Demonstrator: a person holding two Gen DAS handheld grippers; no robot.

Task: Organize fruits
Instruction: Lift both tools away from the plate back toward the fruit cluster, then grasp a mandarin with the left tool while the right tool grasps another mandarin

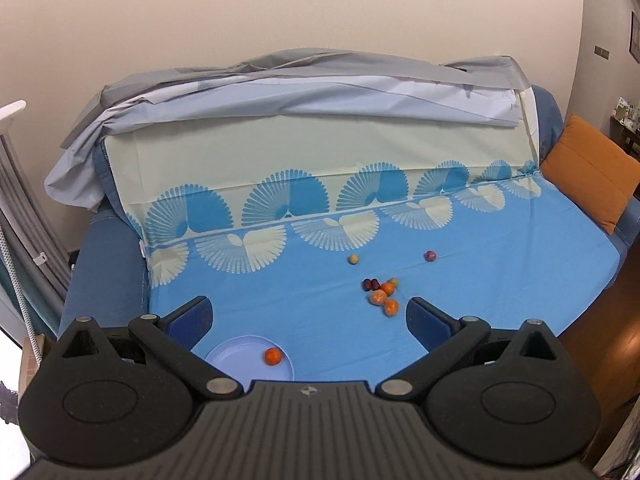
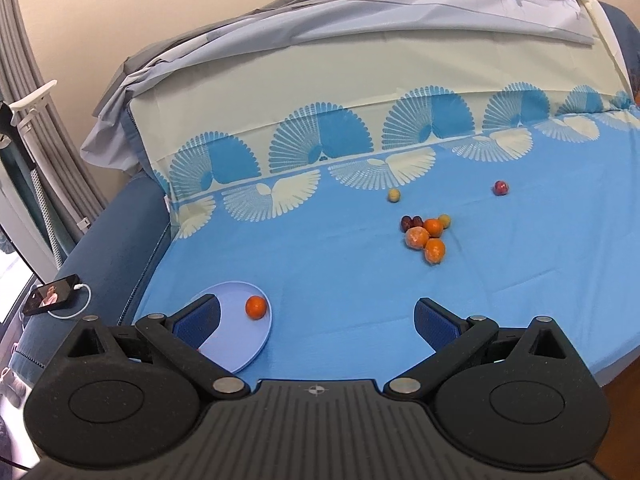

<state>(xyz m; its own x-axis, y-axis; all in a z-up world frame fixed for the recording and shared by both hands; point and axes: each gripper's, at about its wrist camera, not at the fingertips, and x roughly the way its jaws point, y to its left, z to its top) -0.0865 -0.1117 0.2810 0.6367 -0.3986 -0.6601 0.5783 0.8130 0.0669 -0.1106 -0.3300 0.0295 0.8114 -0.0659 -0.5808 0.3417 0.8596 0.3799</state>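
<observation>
While both grippers [image 1: 310,312] [image 2: 318,314] hover with jaws wide and empty, the clustered oranges [image 2: 426,238], probably soft-skinned and rollable, want gentle grips across their middles.

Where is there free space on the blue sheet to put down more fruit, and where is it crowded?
The plate holds only one orange, so most of it is bare. The sheet is bare between the plate and the fruit pile, and left of the pile. It is crowded at the pile, where the fruits touch.
</observation>
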